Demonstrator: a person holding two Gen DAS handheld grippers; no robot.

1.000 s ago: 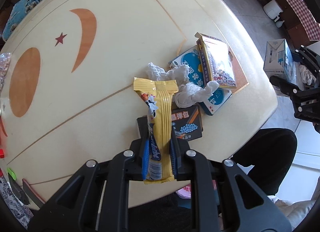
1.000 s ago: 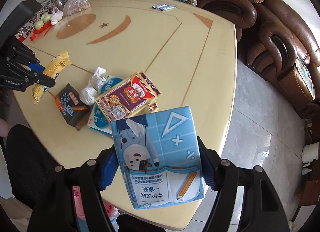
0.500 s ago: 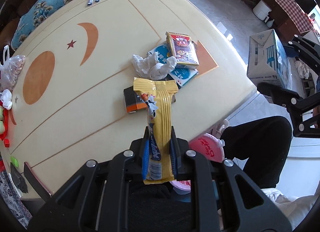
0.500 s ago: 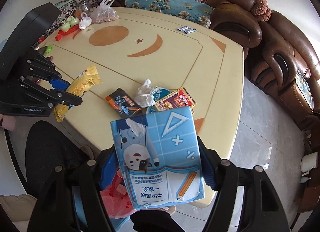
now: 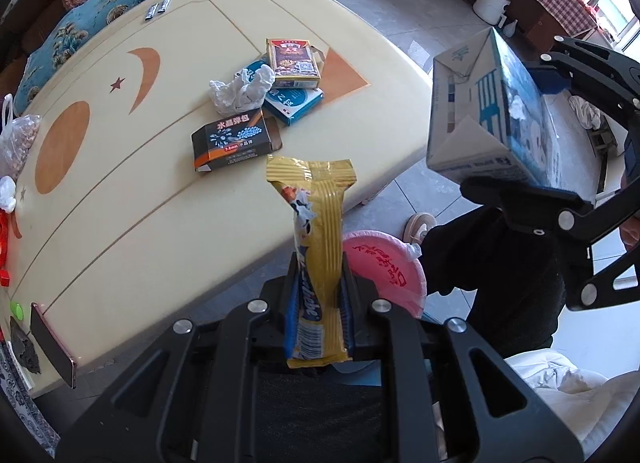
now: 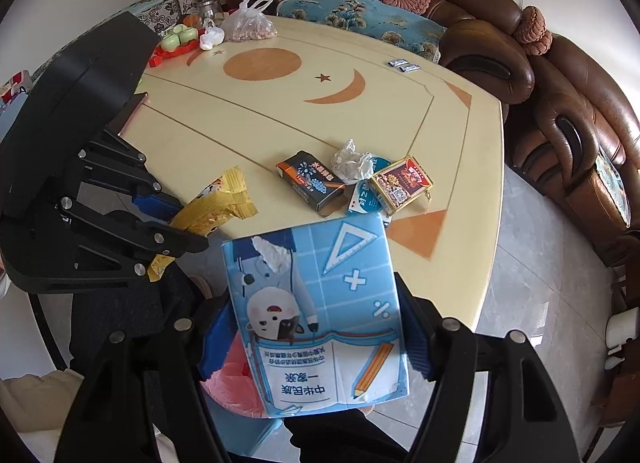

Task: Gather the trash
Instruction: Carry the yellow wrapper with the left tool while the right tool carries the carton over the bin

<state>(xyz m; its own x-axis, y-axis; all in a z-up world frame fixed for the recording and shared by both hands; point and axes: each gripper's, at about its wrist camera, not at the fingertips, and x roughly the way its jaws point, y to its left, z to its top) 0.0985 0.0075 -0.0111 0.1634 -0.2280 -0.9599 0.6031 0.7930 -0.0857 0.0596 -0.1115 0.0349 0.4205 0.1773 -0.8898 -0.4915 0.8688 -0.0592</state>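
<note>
My left gripper (image 5: 320,283) is shut on a yellow snack wrapper (image 5: 320,215), which sticks up between the pads just off the table's near edge. A blue tissue box (image 6: 340,271) with a cartoon print fills my right gripper (image 6: 316,343), whose pads press on its two sides. Under both hands is a pink-lined bin (image 5: 384,267), partly hidden. On the cream table (image 5: 120,203) lie a black carton (image 5: 232,139), a crumpled white tissue (image 5: 240,91), a red card box (image 5: 294,61) and a blue-white box (image 5: 292,103).
A phone (image 5: 52,343) lies at the table's left edge. A bag of nuts (image 6: 248,27) and toys stand at the far side, with two small sachets (image 6: 404,65). A brown sofa (image 6: 560,123) wraps the table. A person's dark leg (image 5: 500,263) is beside the bin.
Both grippers have drawn back from the table and risen a little, each keeping its hold. The table trash looks farther off, and the pink bin has come into view below.
</note>
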